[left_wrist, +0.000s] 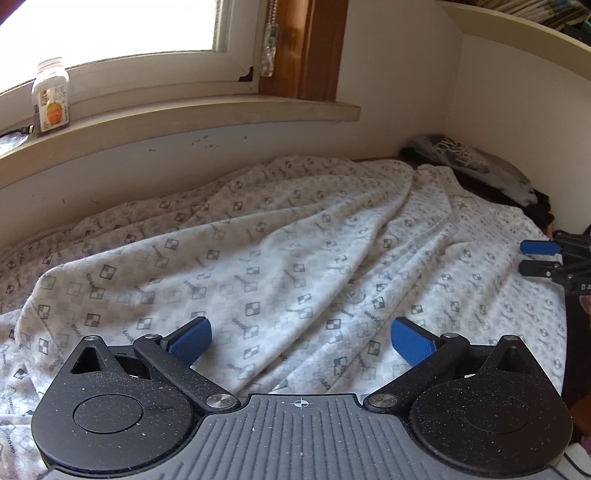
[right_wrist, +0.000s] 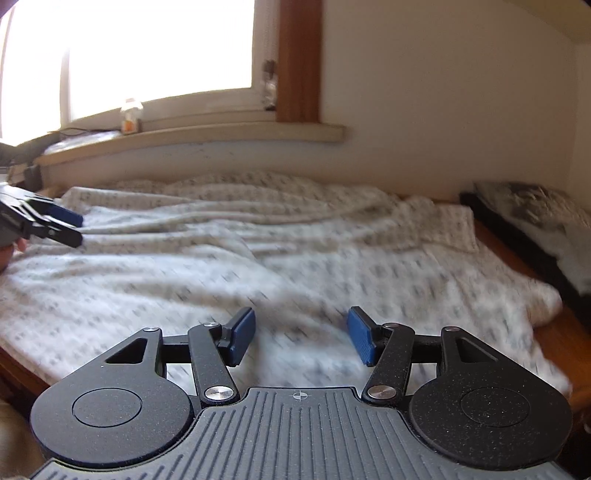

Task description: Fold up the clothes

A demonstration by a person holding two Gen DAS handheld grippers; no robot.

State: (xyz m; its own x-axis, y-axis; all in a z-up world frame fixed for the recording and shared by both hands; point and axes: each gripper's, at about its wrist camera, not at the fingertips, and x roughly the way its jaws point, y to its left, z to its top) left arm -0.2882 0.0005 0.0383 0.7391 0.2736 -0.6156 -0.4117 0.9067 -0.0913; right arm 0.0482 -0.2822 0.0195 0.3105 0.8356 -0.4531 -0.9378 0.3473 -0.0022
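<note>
A white garment [left_wrist: 280, 236] printed with small grey checked squares lies spread and wrinkled over the surface, filling most of both views [right_wrist: 295, 258]. My left gripper [left_wrist: 301, 334] hovers low over its near part, jaws wide open, nothing between the blue pads [left_wrist: 195, 339]. The right gripper [right_wrist: 301, 334] also stands open above the cloth, its pads [right_wrist: 364, 339] holding nothing. Each gripper shows in the other's view, at the garment's side edges: the right gripper [left_wrist: 535, 257] and the left gripper [right_wrist: 72, 228]. The right wrist view is blurred.
A folded dark and grey printed garment [left_wrist: 476, 162] lies in the far right corner against the wall. The window sill [left_wrist: 207, 114] behind carries a plastic bottle [left_wrist: 51, 96]. Bare wood [right_wrist: 565, 339] shows at the right edge. A shelf [left_wrist: 517, 33] hangs overhead.
</note>
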